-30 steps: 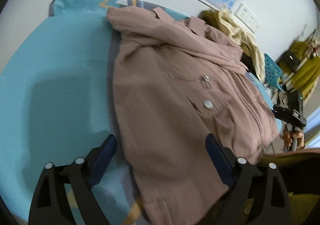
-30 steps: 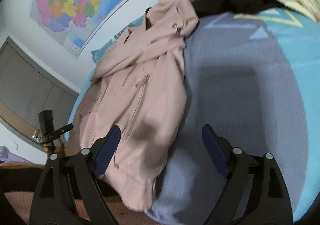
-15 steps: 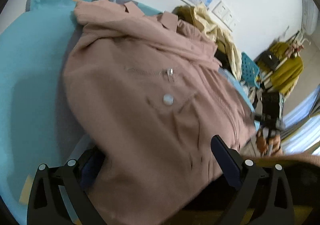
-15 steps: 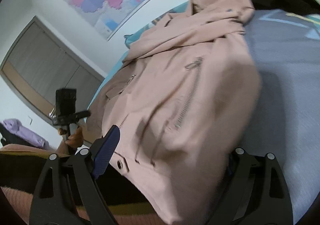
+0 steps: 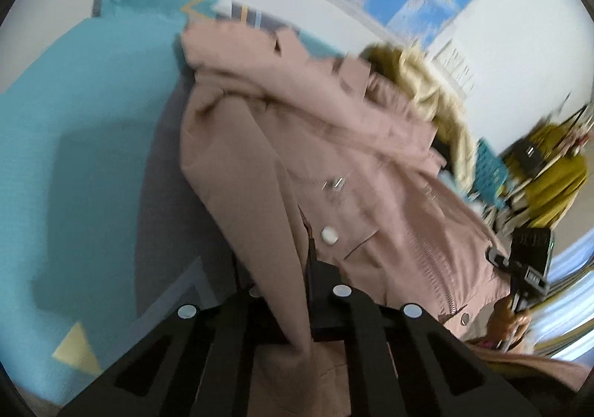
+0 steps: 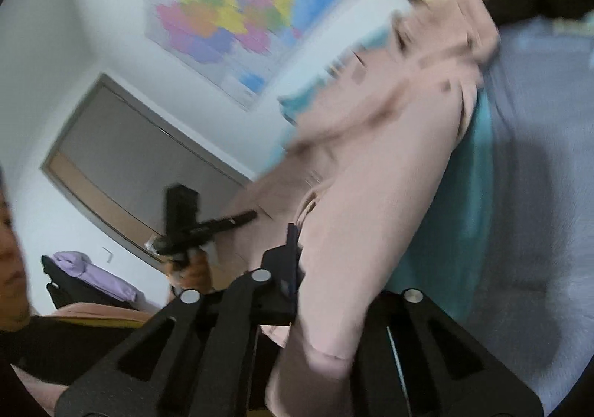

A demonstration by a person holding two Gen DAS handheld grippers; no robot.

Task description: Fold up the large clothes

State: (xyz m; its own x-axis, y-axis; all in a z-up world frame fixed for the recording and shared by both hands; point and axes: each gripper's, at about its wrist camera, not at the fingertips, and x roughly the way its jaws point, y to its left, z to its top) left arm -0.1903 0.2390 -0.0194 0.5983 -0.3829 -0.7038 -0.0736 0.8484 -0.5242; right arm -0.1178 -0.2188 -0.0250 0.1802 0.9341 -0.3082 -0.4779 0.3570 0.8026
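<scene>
A dusty-pink jacket [image 5: 334, 164] with zips and snap buttons lies on a teal and grey bed cover [image 5: 74, 142]. My left gripper [image 5: 286, 276] is shut on the jacket's near hem, which bunches into a ridge between the fingers and lifts off the bed. In the right wrist view the same pink jacket [image 6: 375, 201] hangs in a raised fold from my right gripper [image 6: 315, 268], shut on its other hem corner. The right gripper also shows in the left wrist view as a black tool [image 5: 527, 261] at the far right, held in a hand.
A heap of yellow and dark clothes [image 5: 441, 101] lies beyond the jacket by the wall. A map [image 6: 230, 12] hangs on the wall. A person's hand [image 6: 189, 268] holds the other gripper at the left; a door [image 6: 122, 164] and lilac cloth [image 6: 92, 276] lie behind.
Both grippers were open around the jacket's lower edge; now both have shut on the fabric and risen, pulling the hem up off the bed into folds.
</scene>
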